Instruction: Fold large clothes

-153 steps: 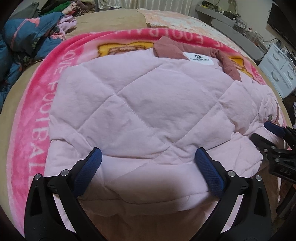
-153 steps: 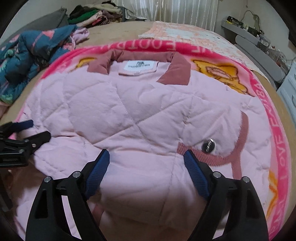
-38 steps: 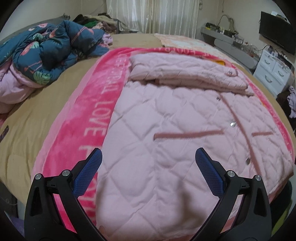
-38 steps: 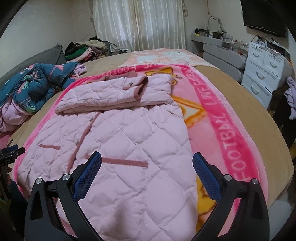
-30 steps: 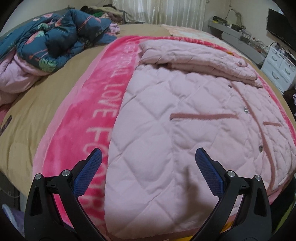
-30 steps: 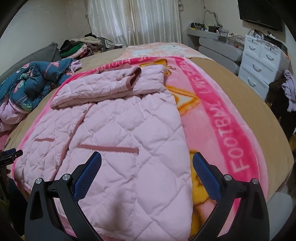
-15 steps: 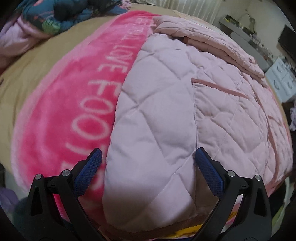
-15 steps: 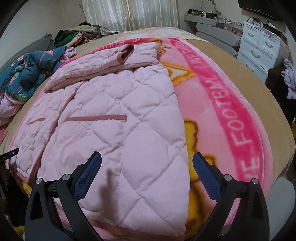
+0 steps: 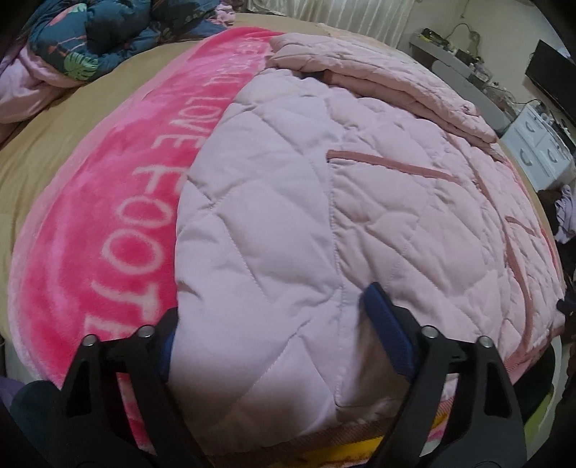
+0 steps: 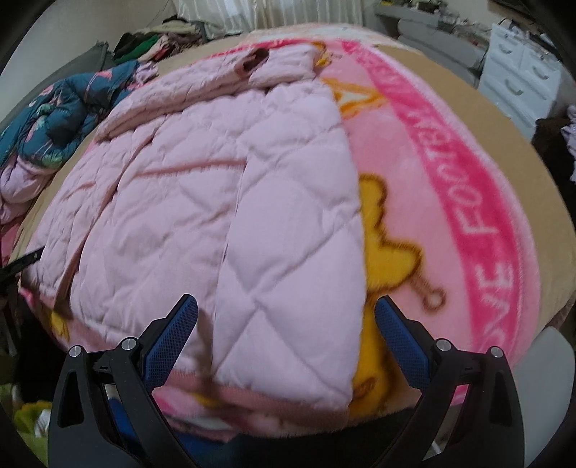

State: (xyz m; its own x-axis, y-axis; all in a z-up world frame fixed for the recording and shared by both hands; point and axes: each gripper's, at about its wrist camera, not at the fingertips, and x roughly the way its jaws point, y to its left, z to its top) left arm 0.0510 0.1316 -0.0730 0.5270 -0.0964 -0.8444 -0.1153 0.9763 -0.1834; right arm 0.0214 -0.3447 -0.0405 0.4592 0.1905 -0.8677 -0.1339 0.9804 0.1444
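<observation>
Both our grippers sit at the near hem of the pink jacket (image 9: 324, 201) spread on the bed.

The jacket lies front up on the pink blanket (image 9: 118, 201), its top folded down across the far end, and its near hem hangs at the bed's edge. Our left gripper (image 9: 273, 324) has just been narrowing its jaws with the jacket's near left corner between them; the left pad is partly hidden behind the fabric edge, the right pad (image 9: 387, 325) lies on the quilting, and we cannot tell whether they pinch yet. Our right gripper (image 10: 286, 331) stands wide over the near right corner of the jacket, holding nothing. A blue quilt (image 9: 93, 32) is heaped at the far left.
</observation>
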